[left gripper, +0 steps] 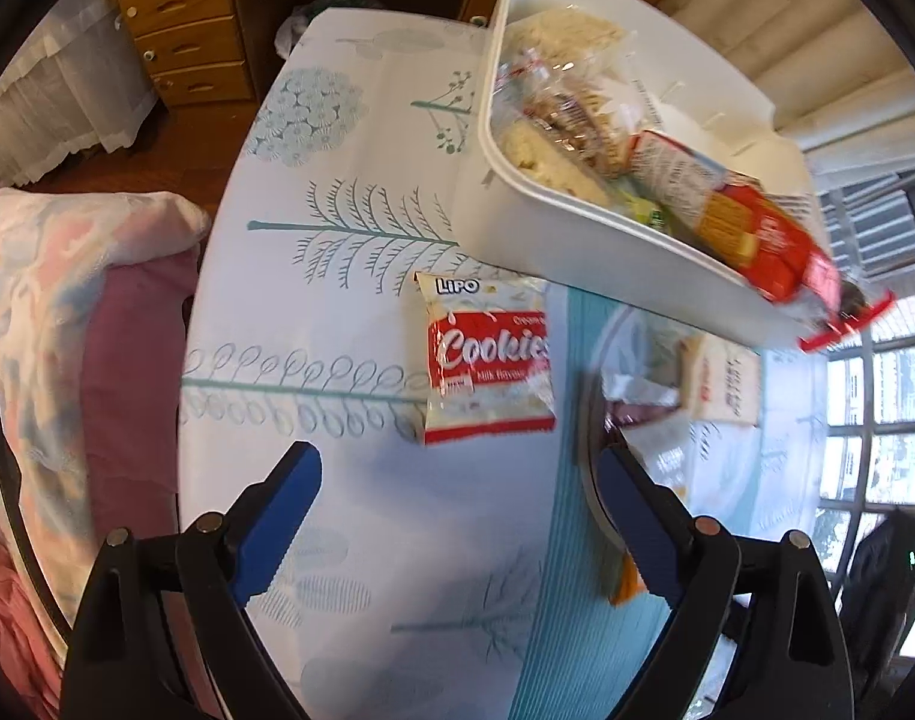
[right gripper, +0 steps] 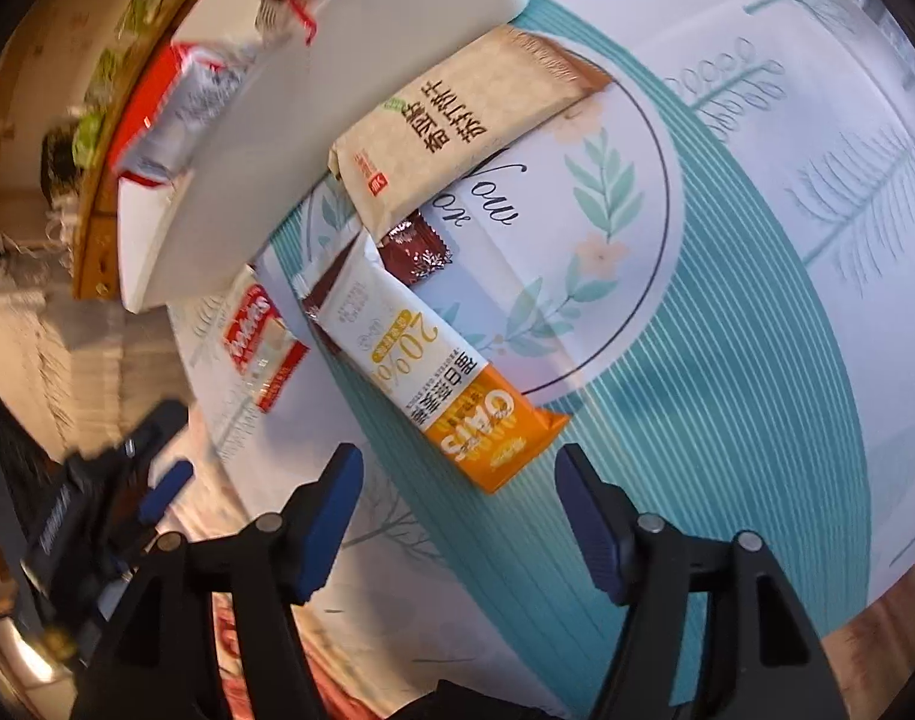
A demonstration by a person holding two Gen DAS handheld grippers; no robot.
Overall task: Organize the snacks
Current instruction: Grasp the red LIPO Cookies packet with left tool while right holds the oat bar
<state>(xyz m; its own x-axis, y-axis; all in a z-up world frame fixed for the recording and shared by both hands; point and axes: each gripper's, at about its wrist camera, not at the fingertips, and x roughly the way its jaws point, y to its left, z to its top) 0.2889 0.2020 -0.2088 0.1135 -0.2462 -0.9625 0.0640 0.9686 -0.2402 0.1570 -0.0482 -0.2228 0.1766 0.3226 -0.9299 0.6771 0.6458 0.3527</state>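
A white bin (left gripper: 583, 252) holds several snack packs, among them a red biscuit box (left gripper: 751, 228); it also shows in the right wrist view (right gripper: 265, 138). A red and white Lipo Cookies pack (left gripper: 487, 360) lies on the table ahead of my open, empty left gripper (left gripper: 457, 510); it also shows in the right wrist view (right gripper: 265, 342). My right gripper (right gripper: 457, 480) is open and empty just short of an orange and white oats bar (right gripper: 433, 372). A beige cracker pack (right gripper: 457, 126) and a brown wrapper (right gripper: 418, 252) lie beyond it.
The round table (left gripper: 349, 180) has a white and teal leaf-print cloth (right gripper: 727, 300). A wooden chest of drawers (left gripper: 181, 30) stands beyond it. Bedding and a pink cushion (left gripper: 97, 312) lie to the left. Windows (left gripper: 877, 420) are on the right.
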